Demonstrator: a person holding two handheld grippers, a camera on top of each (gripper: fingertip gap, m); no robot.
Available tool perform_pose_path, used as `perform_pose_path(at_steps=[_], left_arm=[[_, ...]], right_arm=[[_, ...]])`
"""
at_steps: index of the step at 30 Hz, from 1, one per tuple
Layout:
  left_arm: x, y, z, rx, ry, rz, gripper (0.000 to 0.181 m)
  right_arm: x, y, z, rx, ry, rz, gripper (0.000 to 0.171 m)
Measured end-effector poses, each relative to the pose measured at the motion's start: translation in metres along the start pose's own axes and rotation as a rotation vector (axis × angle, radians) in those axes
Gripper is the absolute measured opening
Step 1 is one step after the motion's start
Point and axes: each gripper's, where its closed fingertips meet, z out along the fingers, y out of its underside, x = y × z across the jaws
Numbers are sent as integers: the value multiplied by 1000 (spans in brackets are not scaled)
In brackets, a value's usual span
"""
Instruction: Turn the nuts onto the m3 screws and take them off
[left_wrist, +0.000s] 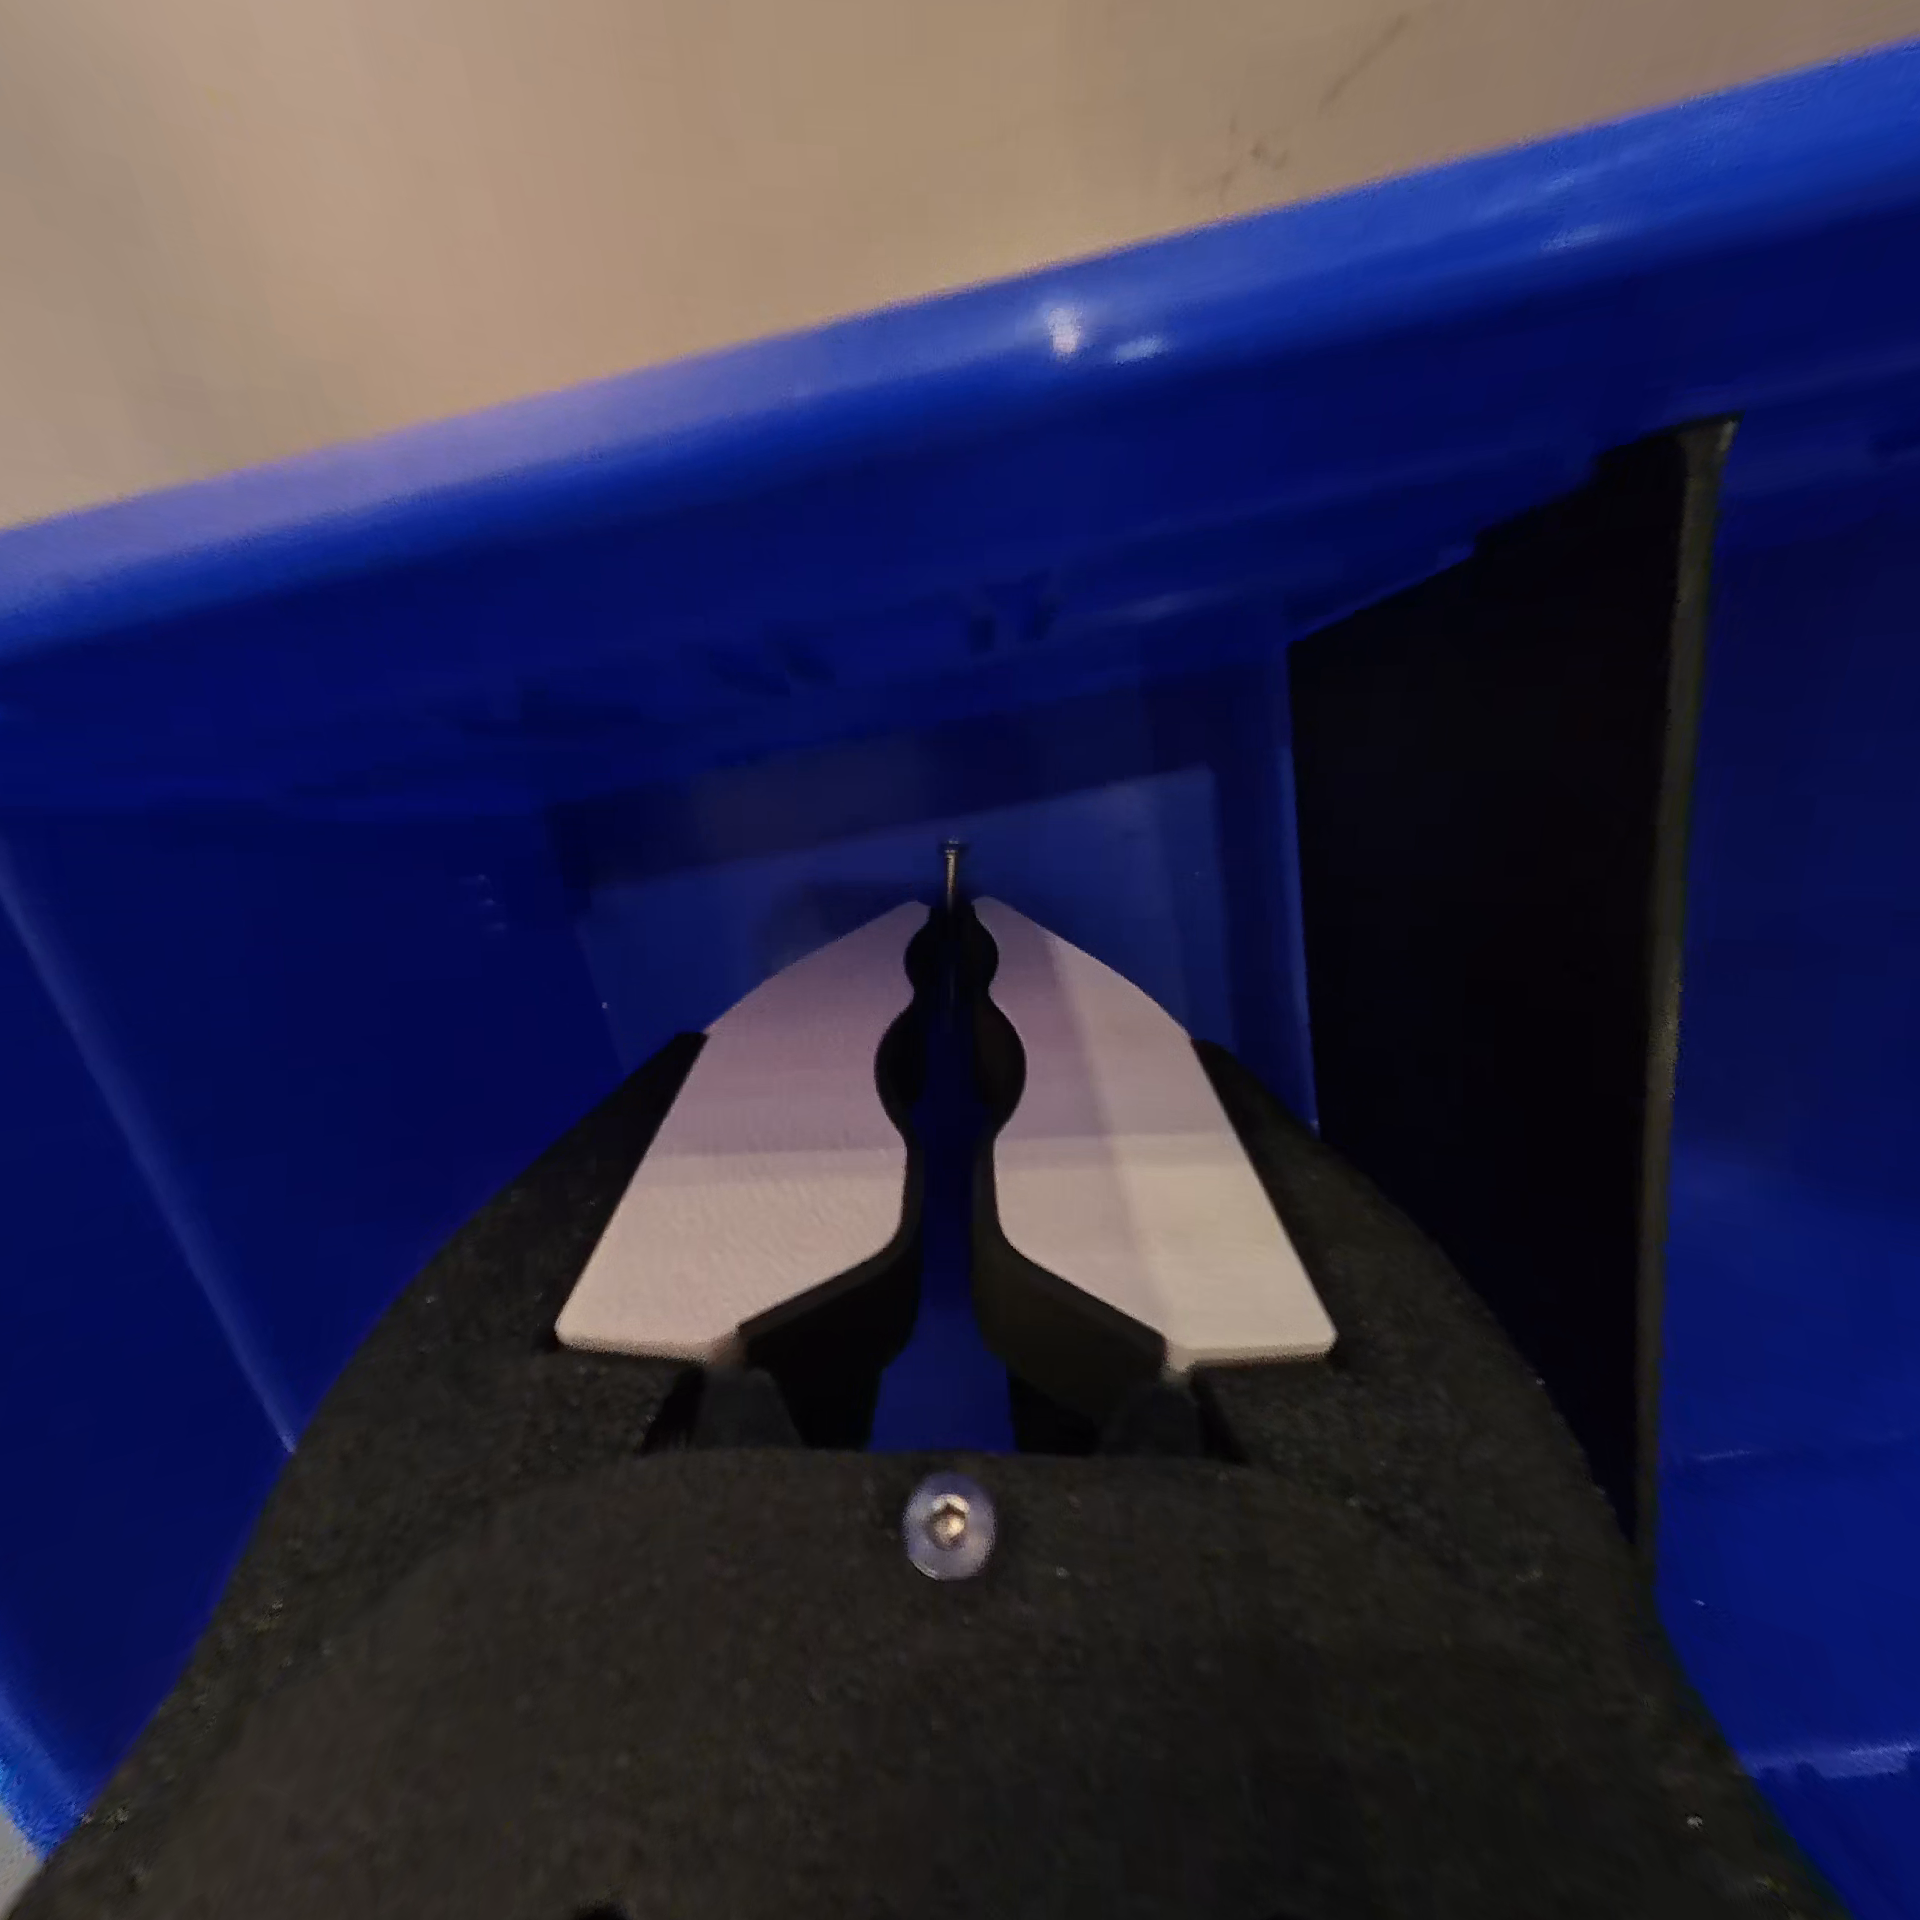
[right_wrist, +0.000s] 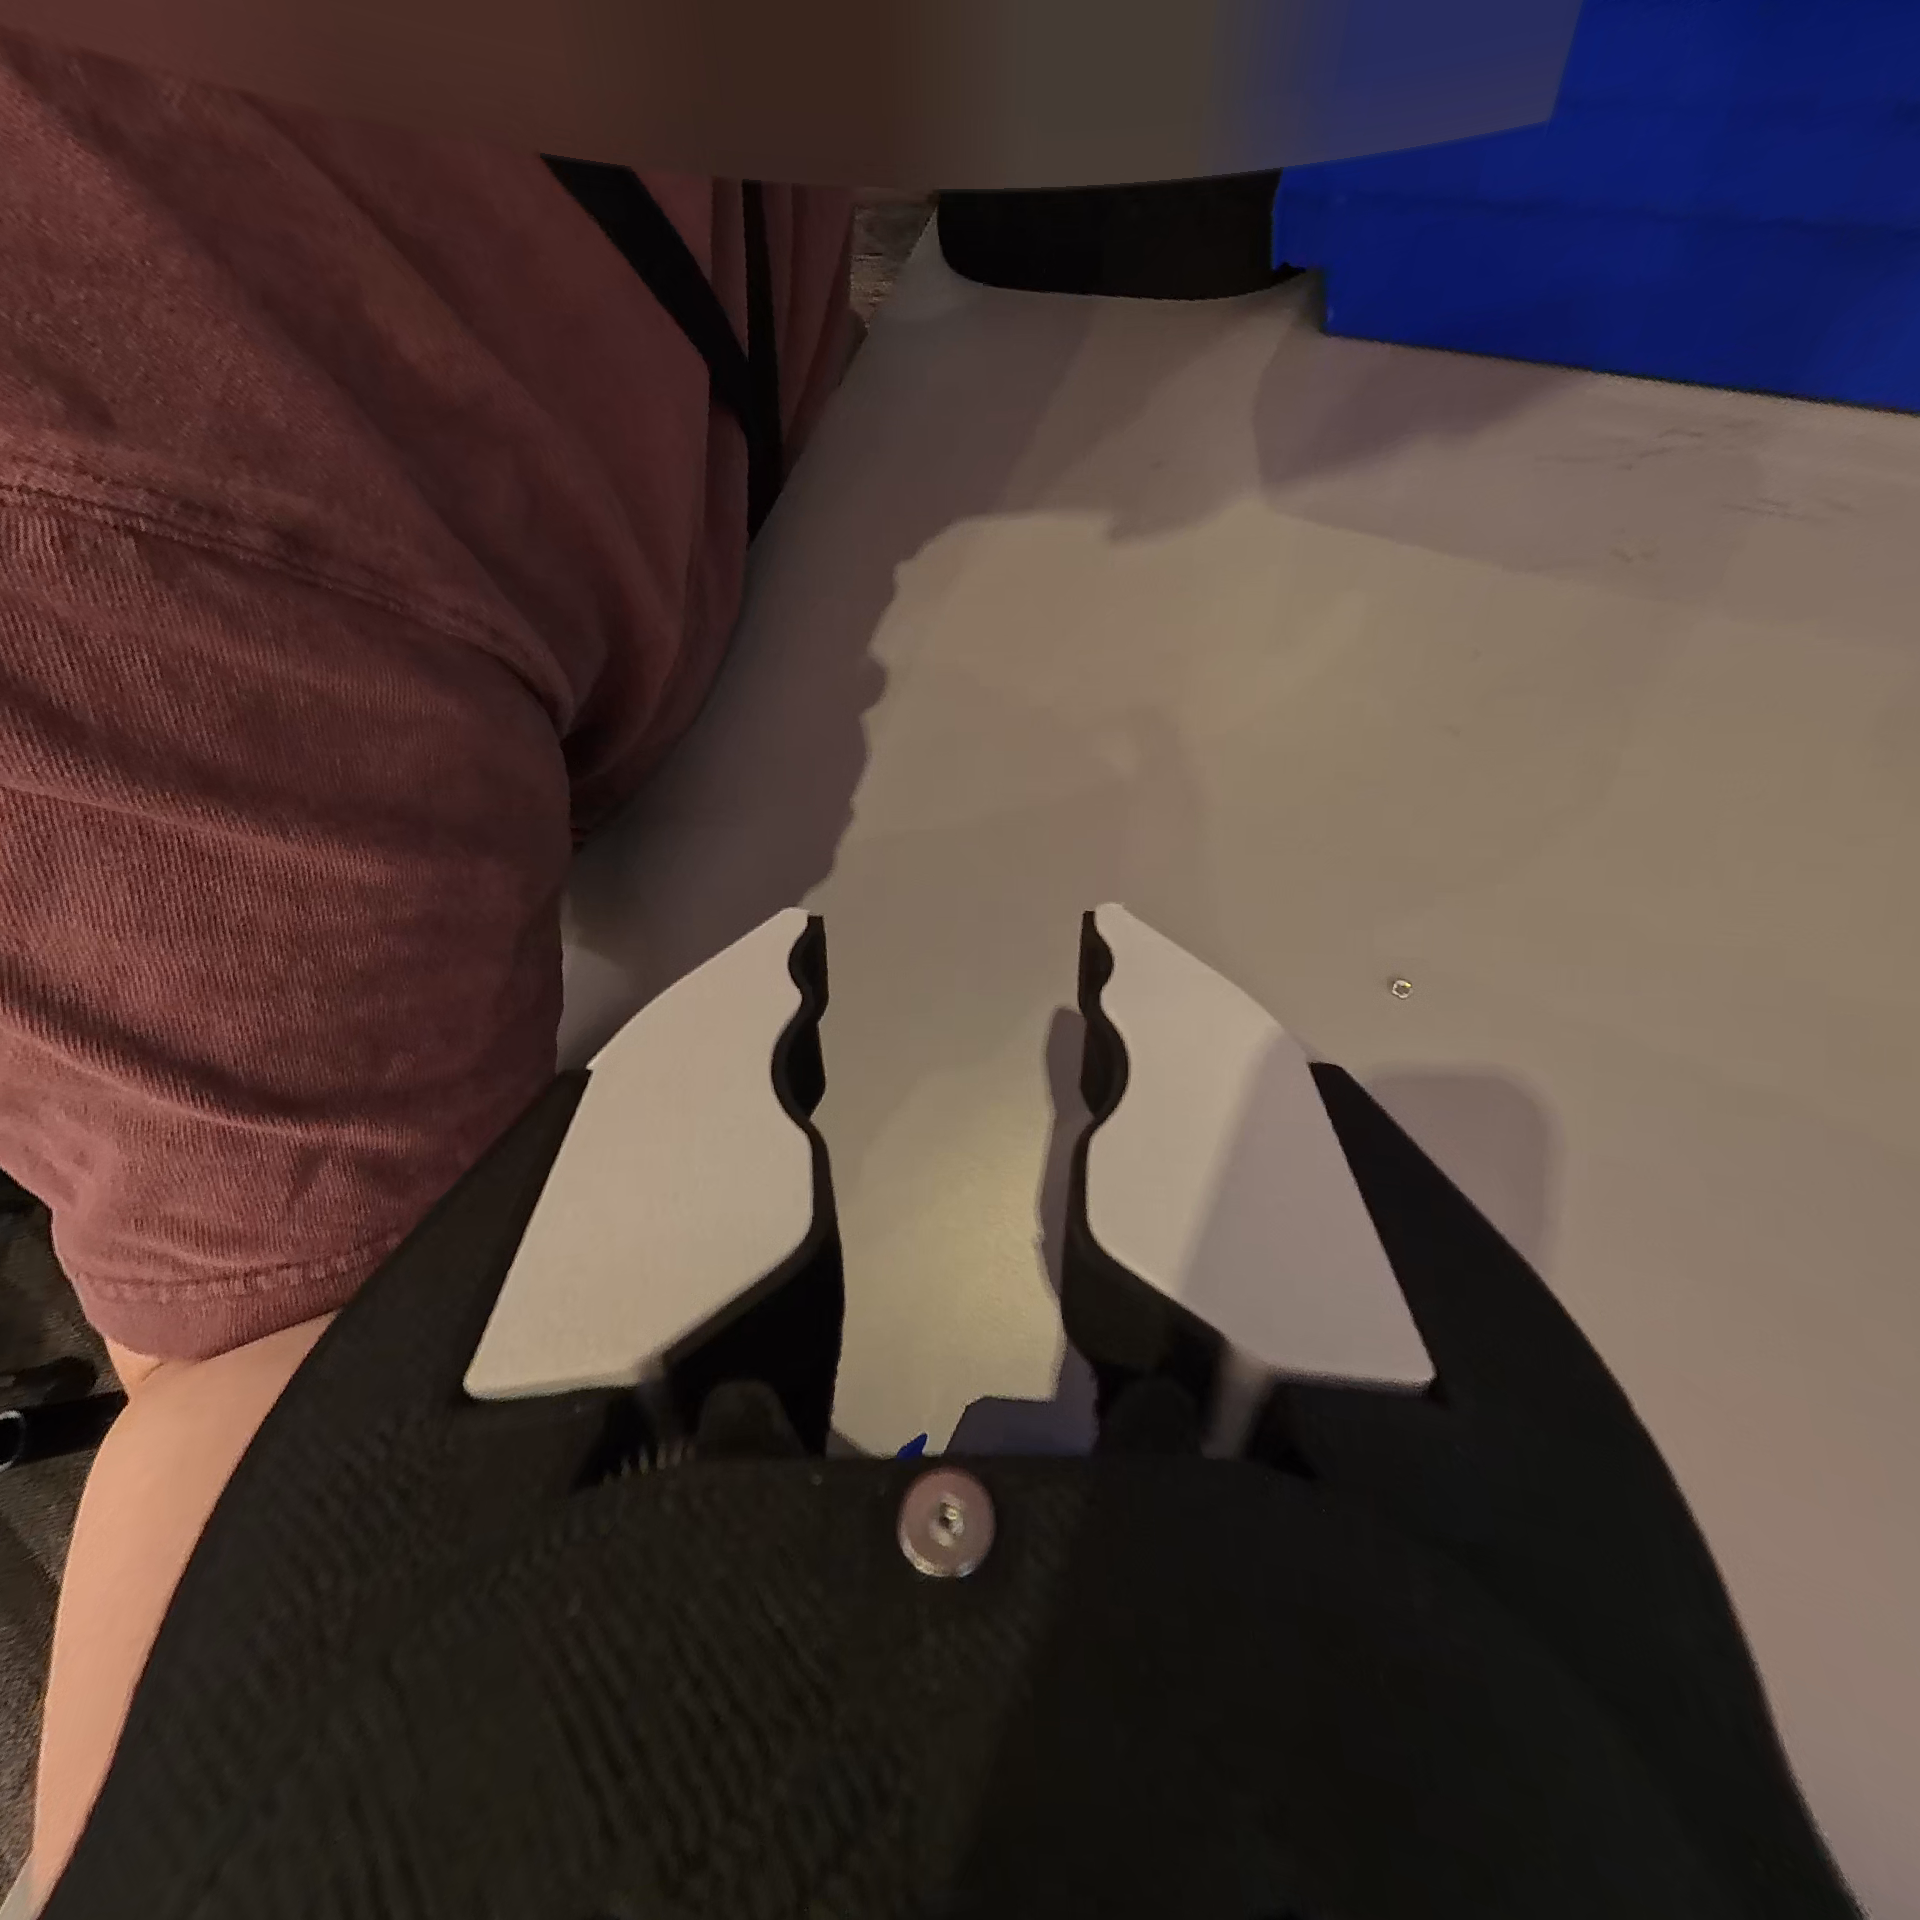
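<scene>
In the left wrist view my left gripper (left_wrist: 951, 906) is inside a blue bin (left_wrist: 727, 582), and its tips are shut on a thin dark screw (left_wrist: 950, 873). The screw stands up past the tips, head end away from me. In the right wrist view my right gripper (right_wrist: 954, 920) is open and empty above the grey table (right_wrist: 1351, 727). A small silver nut (right_wrist: 1402, 987) lies on the table to the right of the right finger, apart from it.
A black divider (left_wrist: 1486, 987) stands in the bin to the right of my left gripper. A person in a dark red shirt (right_wrist: 260, 675) sits at the table's left edge. The blue bin (right_wrist: 1621, 187) stands at the far right of the table. My hands' fingertips stand some 35 cm from each other.
</scene>
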Motion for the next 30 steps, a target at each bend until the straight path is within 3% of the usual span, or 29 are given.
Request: perform_pose_path(at_steps=[5, 11, 18, 23, 27, 30], left_arm=[[-5, -2, -13, 58, -56, -78, 3], [-14, -19, -60, 199, -177, -186, 3], [-18, -97, -133, 595, -289, -437, 2], [-9, -161, -163, 918, -307, -593, 2], [4, -205, -189, 1204, -296, -630, 2], [15, -229, -187, 1252, -302, -614, 2]], right_arm=[[0, 0, 0, 2, -4, -2, 47], [4, -5, -5, 34, 29, -26, 46], [38, -40, -19, 172, 246, -69, 46], [84, -82, -41, 409, 467, 40, 46], [96, -103, -35, 532, 485, 95, 45], [96, -123, -34, 640, 475, 142, 44]])
